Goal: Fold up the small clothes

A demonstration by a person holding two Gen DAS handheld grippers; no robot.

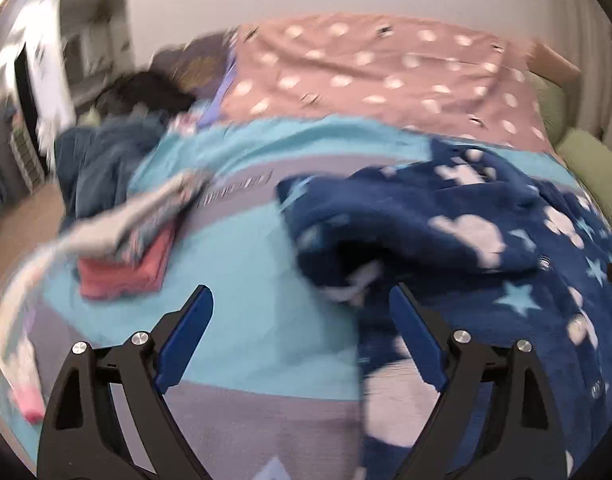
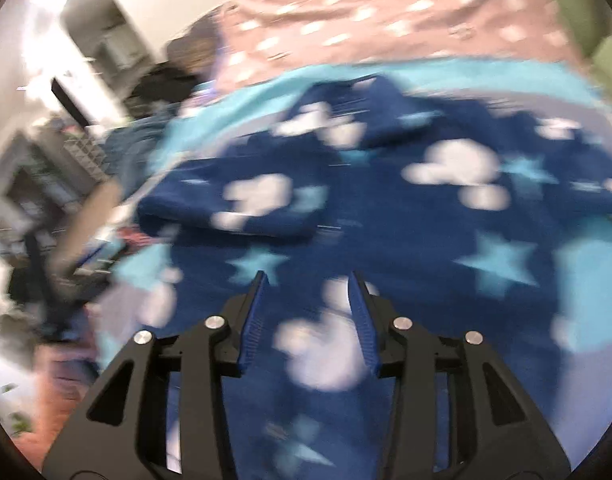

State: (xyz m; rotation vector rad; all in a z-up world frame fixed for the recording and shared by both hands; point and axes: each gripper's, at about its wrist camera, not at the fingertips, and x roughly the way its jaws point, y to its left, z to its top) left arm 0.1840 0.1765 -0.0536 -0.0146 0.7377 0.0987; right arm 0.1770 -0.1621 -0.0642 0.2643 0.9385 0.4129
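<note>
A navy fleece garment (image 1: 458, 240) with white cloud shapes and light blue stars lies crumpled on a turquoise and grey striped blanket (image 1: 250, 280). My left gripper (image 1: 302, 300) is open and empty, just in front of the garment's near left edge. In the right wrist view the same garment (image 2: 386, 208) fills the middle, one part folded over on the left. My right gripper (image 2: 310, 280) is open, its fingers apart, just above the fleece with nothing between them. Both views are blurred by motion.
A stack of folded clothes, coral pink at the bottom (image 1: 126, 268), lies on the blanket at the left. A pink dotted duvet (image 1: 386, 76) covers the far bed. Dark clothes (image 1: 106, 156) are heaped at the far left. Green cushions (image 1: 590, 168) sit at the right.
</note>
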